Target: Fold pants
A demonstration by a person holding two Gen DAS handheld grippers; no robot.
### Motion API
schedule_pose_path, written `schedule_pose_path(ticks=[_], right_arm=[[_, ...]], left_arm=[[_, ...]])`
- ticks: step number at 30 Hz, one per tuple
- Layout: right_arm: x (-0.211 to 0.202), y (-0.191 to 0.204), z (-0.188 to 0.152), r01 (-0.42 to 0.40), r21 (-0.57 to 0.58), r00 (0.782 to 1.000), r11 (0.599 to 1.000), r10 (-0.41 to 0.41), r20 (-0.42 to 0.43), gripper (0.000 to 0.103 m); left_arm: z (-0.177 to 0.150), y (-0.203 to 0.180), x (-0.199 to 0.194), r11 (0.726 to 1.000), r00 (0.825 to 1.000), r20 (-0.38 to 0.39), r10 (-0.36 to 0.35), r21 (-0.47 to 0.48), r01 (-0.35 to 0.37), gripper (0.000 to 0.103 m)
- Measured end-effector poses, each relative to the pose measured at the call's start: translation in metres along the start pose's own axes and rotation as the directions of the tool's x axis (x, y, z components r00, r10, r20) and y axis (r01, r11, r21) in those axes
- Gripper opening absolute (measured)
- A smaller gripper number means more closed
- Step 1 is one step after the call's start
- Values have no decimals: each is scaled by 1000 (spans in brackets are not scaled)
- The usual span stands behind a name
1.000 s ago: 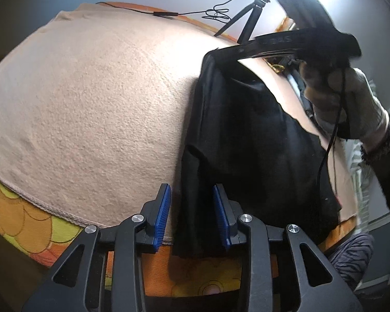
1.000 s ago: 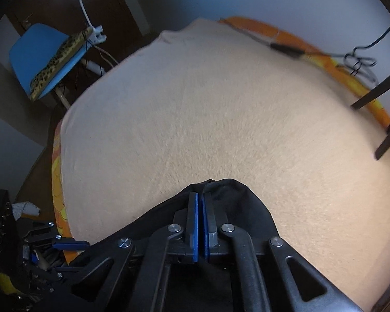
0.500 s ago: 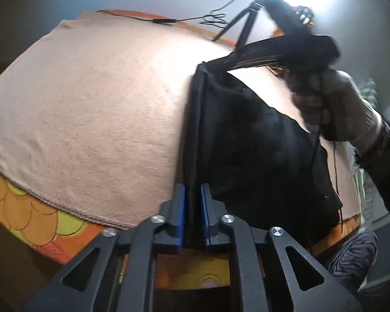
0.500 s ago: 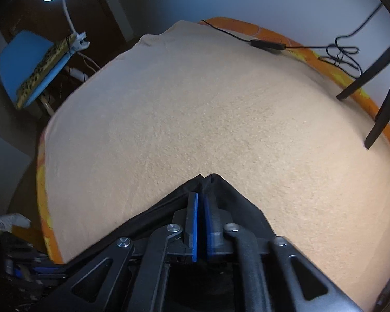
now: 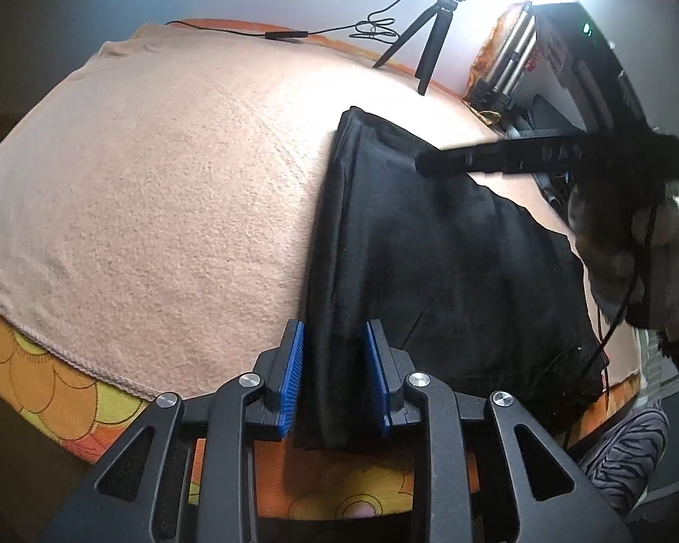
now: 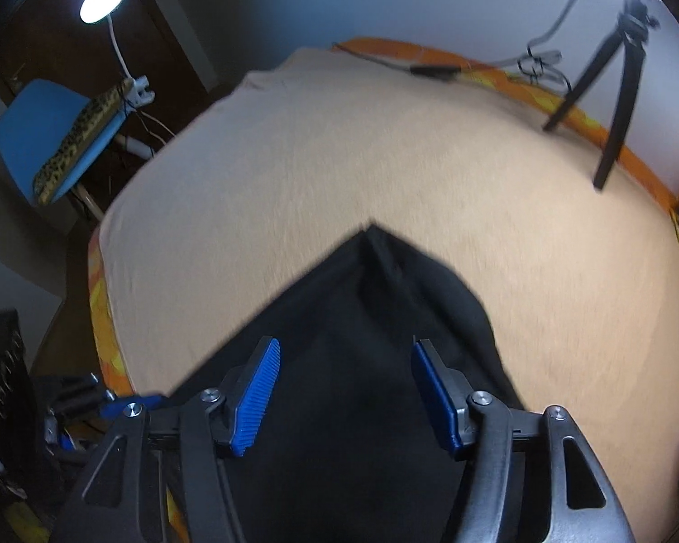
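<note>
A: Where are the black pants [image 5: 434,244]?

B: They lie folded on the peach blanket [image 5: 167,190] that covers the bed, toward the 3 o'clock half of the left wrist view. One long folded edge runs from about 12 o'clock down to 6 o'clock and hangs a little over the bed's near edge, onto the orange flowered sheet [image 5: 45,375].

A: And the left gripper [image 5: 333,378]?

B: Its jaws are opening. The blue pads [image 5: 292,380] stand on either side of that folded edge with a gap showing, so the cloth is between them but not pinched.

A: The right gripper [image 6: 344,396]?

B: Its jaws are opening too, already wide apart. In its own view the pants spread below them, and the pointed far corner of the fabric lies on the blanket toward 12 o'clock. The pads touch no cloth. That view is blurred.

A: Can you see it from the other side?

B: Yes, in the left wrist view it reaches in from 3 o'clock, held by a gloved hand [image 5: 633,244], its tip over the far part of the pants.

A: Anything else about?

B: A small black tripod [image 5: 430,31] stands at the bed's far edge near 1 o'clock, with a cable [image 5: 285,35] lying beside it. A blue chair [image 6: 54,135] and a lit lamp [image 6: 103,0] sit at 10 o'clock in the right wrist view.
</note>
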State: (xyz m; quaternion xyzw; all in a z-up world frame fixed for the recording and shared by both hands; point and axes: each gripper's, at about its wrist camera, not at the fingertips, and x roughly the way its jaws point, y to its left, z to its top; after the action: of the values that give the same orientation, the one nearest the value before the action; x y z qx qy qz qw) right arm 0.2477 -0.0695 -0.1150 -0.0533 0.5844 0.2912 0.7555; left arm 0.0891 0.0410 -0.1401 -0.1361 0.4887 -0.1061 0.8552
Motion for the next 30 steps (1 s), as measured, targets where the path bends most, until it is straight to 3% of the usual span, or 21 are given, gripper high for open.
schedule_pose_path(ticks=[6,9,14,19,24,30], right_arm=[[16,-14,-5,41,79,997,996,-35,-70,65],[15,-21,-5,75,136,997,988,-71,-34,65],[15,-17,1,49,132,999,990,-49,-2,62],[18,-10,18,104,119,994,987,-99,-45,62],[13,9,31,71,141,997,987,-66,-42,63],[28,15,42,23,211,994,977,1,-113,63]], left_arm=[[0,-4,-2,1000,1000,7,9,15,-9,26],[1,-5,-2,1000,1000,7,8,18,-8,26],[1,-5,0,1000,1000,0,0,19,0,26],[2,-3,4,1000,1000,-10,-10,0,10,26],[3,-2,8,1000,1000,-16,-10,-1,10,26],[3,-1,11,999,999,-17,-38,-30,38,26]])
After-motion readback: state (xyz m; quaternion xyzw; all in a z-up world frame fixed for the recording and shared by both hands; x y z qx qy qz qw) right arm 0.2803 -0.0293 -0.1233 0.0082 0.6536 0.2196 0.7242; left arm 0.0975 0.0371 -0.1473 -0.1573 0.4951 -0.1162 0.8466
